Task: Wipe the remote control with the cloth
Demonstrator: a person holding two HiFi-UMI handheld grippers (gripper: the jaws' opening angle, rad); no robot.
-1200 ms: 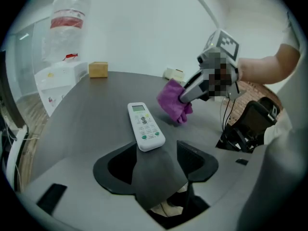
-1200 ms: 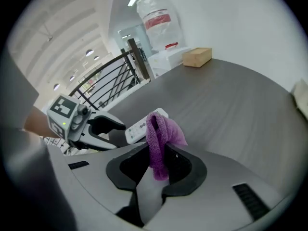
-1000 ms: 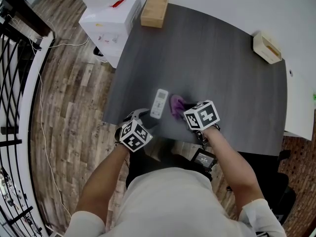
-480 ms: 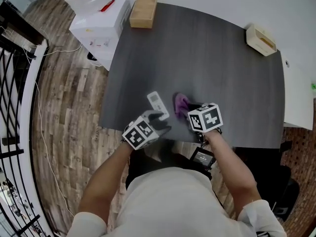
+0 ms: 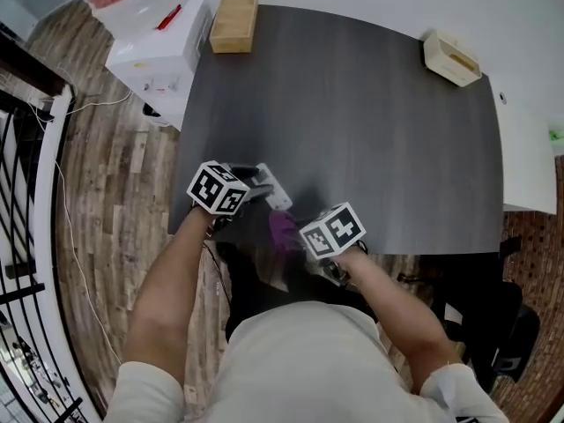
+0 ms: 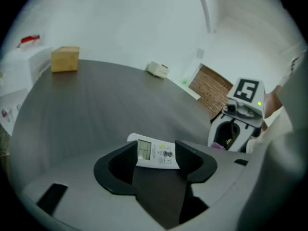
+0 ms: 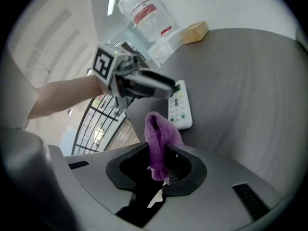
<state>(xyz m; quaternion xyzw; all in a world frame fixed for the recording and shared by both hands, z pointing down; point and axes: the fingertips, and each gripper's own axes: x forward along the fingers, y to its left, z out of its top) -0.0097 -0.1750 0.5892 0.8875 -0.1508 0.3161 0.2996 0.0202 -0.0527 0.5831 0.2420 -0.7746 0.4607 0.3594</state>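
The white remote control (image 5: 275,190) lies slanted near the front edge of the dark table (image 5: 370,130). My left gripper (image 5: 263,186) comes at it from the left. Its jaws have just been closing, and the remote (image 6: 156,154) fills the gap between them, display end forward. My right gripper (image 5: 298,236) is shut on a bunched purple cloth (image 5: 282,227), which it holds at the table's front edge just on the near side of the remote. In the right gripper view the cloth (image 7: 159,138) stands up from the jaws, with the remote (image 7: 180,109) just beyond it.
A wooden box (image 5: 233,11) sits at the table's far left corner and a cream holder (image 5: 451,57) at the far right. A white water dispenser (image 5: 150,55) stands left of the table. A black railing (image 5: 26,192) runs along the wooden floor.
The left gripper went from the table's front edge onto the remote and closed round it, and the remote turned to a slant. The right gripper drew the cloth back toward the front edge.
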